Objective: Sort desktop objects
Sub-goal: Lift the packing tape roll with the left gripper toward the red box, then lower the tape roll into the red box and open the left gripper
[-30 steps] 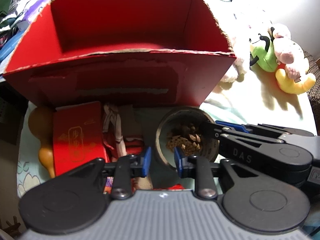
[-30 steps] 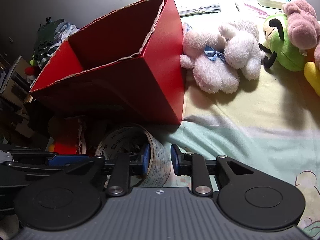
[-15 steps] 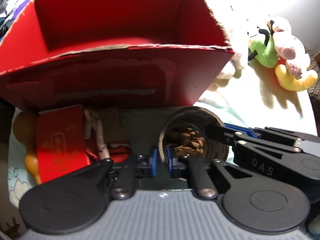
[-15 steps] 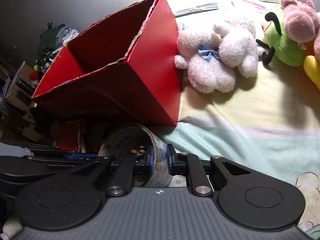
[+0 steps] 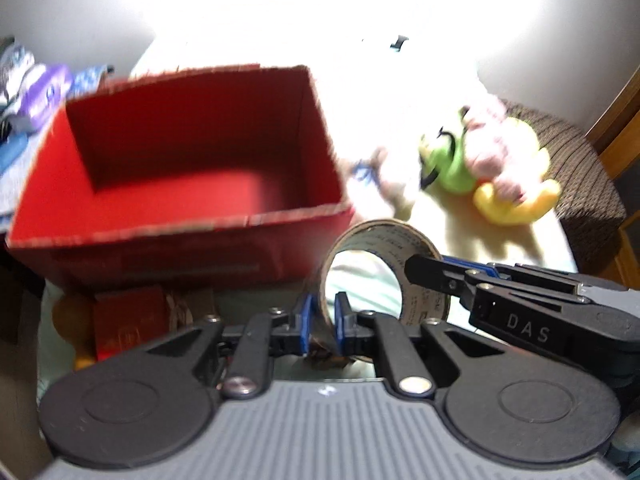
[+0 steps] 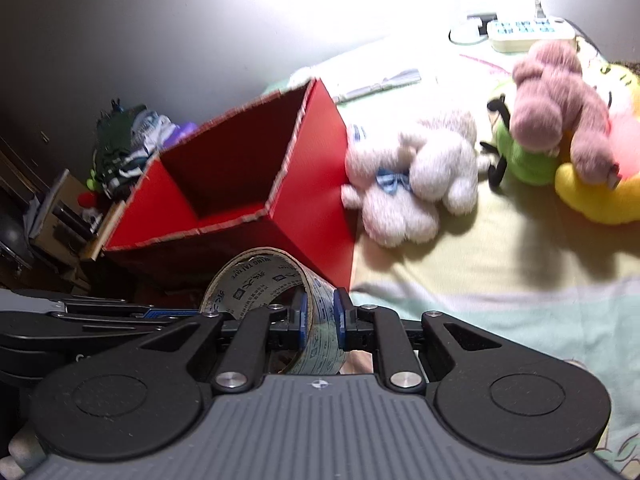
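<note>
Your left tool (image 5: 321, 322) is clamped on the near wall of the tube (image 5: 384, 276), a short printed cardboard cylinder lying on its side, with one blue pad inside the rim and one outside. Your right tool (image 6: 320, 314) pinches the opposite wall of the same tube (image 6: 272, 292) the same way, its pads pressed flat on the printed card. In the left wrist view the right tool (image 5: 424, 274) comes in from the right and meets the tube's far rim, so you hold the tube between both tools, just in front of the red box (image 5: 176, 184) and near its right front corner. Through the open tube you see pale bedding, and some brown bits show at its lower edge by your left pads; what they are is unclear. The box stands open with a bare red floor. Below its front wall lie a small red packet (image 5: 130, 320) and an orange rounded thing (image 5: 66, 312), partly in shadow. To the right of the box, on the bed (image 6: 500, 264), a white plush (image 6: 416, 192) touches the box side, and beyond it a green plush (image 6: 524, 152), a pink plush (image 6: 560, 100) and a yellow plush (image 6: 600, 200) are bunched together. A power strip (image 6: 528, 32) sits at the far edge.
</note>
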